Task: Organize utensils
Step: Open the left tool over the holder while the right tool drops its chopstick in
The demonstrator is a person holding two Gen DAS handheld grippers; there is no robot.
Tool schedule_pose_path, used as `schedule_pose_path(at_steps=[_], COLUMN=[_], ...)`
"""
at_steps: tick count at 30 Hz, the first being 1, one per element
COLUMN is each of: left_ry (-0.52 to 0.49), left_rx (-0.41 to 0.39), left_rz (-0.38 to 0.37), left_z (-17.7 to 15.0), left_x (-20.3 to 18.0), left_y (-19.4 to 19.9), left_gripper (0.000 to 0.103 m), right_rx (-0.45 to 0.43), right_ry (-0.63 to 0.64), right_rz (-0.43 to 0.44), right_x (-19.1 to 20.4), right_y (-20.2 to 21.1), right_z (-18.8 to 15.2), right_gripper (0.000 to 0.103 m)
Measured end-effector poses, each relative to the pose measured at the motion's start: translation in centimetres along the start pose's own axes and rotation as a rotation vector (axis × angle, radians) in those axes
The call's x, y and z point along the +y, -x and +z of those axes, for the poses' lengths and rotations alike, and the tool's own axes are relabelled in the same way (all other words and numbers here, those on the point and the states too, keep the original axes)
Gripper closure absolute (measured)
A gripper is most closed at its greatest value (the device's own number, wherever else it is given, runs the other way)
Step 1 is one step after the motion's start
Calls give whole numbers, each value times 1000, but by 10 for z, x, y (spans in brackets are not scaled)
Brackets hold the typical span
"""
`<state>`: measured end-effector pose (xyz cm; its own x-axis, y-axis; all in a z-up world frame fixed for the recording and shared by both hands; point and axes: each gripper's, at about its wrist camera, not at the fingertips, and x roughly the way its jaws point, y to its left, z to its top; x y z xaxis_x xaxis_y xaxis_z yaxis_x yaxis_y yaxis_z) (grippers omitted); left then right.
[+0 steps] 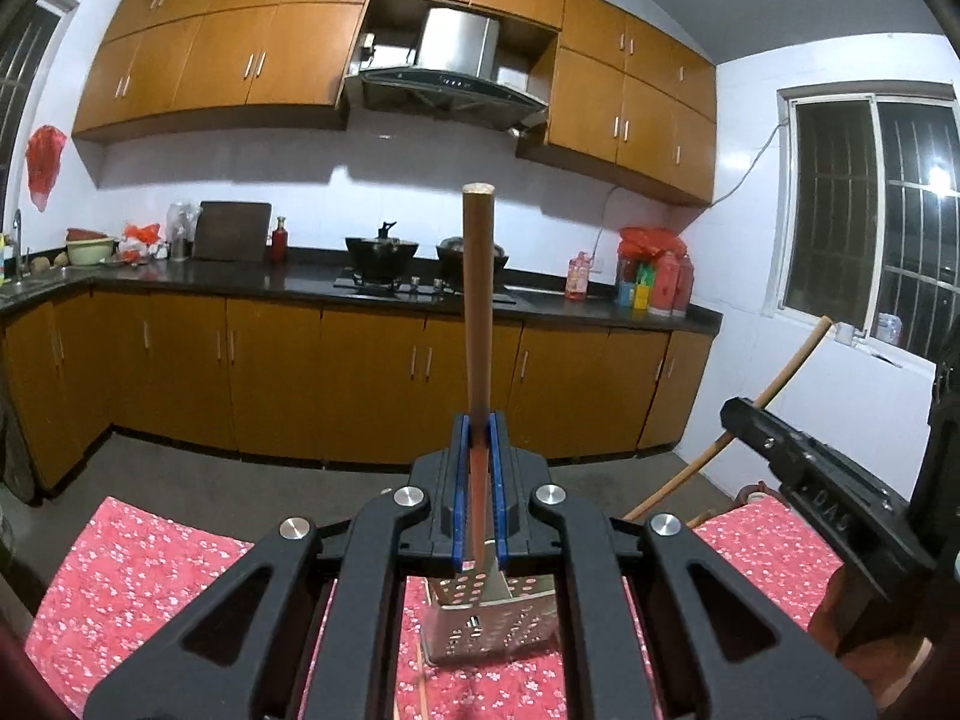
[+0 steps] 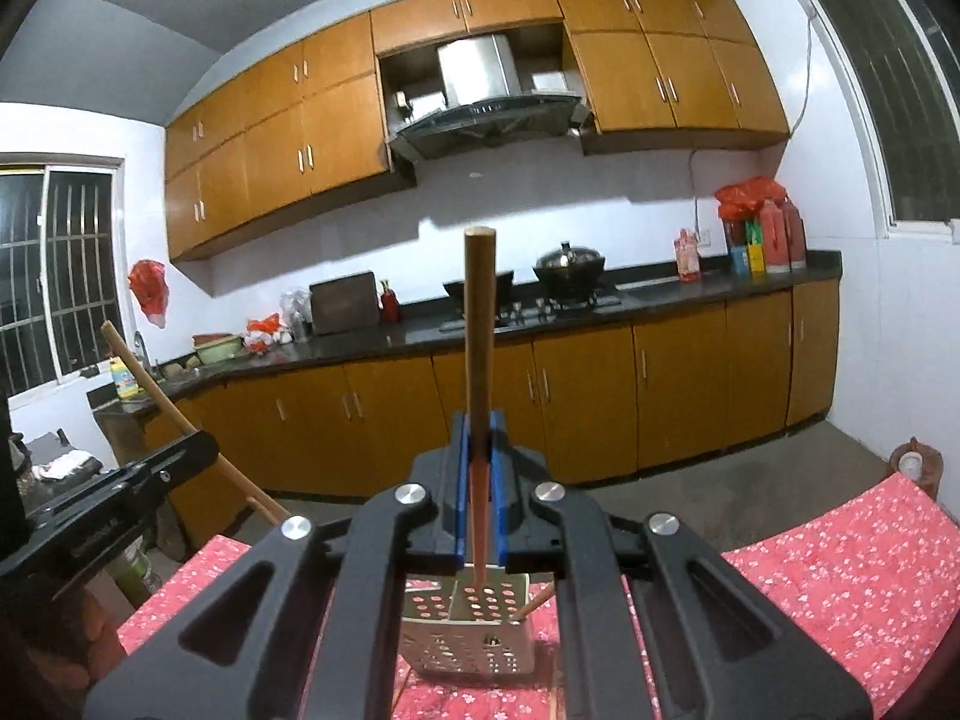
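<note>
While you are holding both grippers above the red flowered desk [image 1: 144, 564], each set of jaws is clamping a wooden chopstick — left gripper [image 1: 478, 426], right gripper [image 2: 478, 426] — over the perforated metal utensil holder [image 2: 474, 636] standing below.

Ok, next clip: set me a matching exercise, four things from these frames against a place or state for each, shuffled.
Things:
1. left hand-held gripper
2. perforated metal holder
3. range hood
4. flowered red cloth

Places or states:
A. mounted among the upper cabinets
B. shut on an upright wooden chopstick
C. spread under the holder
D. standing on the cloth below the grippers, one stick leaning out of it

Pairs: 1-B, 2-D, 3-A, 4-C
</note>
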<state>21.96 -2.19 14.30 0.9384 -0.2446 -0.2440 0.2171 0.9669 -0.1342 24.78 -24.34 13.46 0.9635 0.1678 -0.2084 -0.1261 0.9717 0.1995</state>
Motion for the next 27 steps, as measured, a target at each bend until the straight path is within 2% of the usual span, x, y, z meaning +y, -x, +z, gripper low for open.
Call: schedule_pose_path(at_steps=[8, 11, 13, 15, 17, 19, 27], left_ry=[7, 11, 9, 6, 9, 14, 38], left_rx=[93, 130, 124, 116, 105, 90, 46], left_rz=[6, -7, -9, -15, -12, -9, -3], left_z=[-29, -36, -37, -35, -32, -28, -16], left_x=[3, 4, 3, 3, 3, 3, 8], left_y=[-31, -35, -32, -29, -27, -23, 0], left_gripper=[96, 96, 95, 94, 77, 68, 68], right_rx=[99, 120, 119, 113, 108, 101, 40], right_ry=[-9, -19, -23, -24, -24, -24, -25], right_rz=[-4, 0, 0, -2, -3, -2, -18], right_x=[-2, -2, -2, -2, -2, -3, -8], right_y=[-36, -39, -37, -34, -30, -26, 13], right_z=[-22, -28, -31, -31, -31, -29, -21], right_gripper=[95, 91, 76, 74, 74, 74, 73])
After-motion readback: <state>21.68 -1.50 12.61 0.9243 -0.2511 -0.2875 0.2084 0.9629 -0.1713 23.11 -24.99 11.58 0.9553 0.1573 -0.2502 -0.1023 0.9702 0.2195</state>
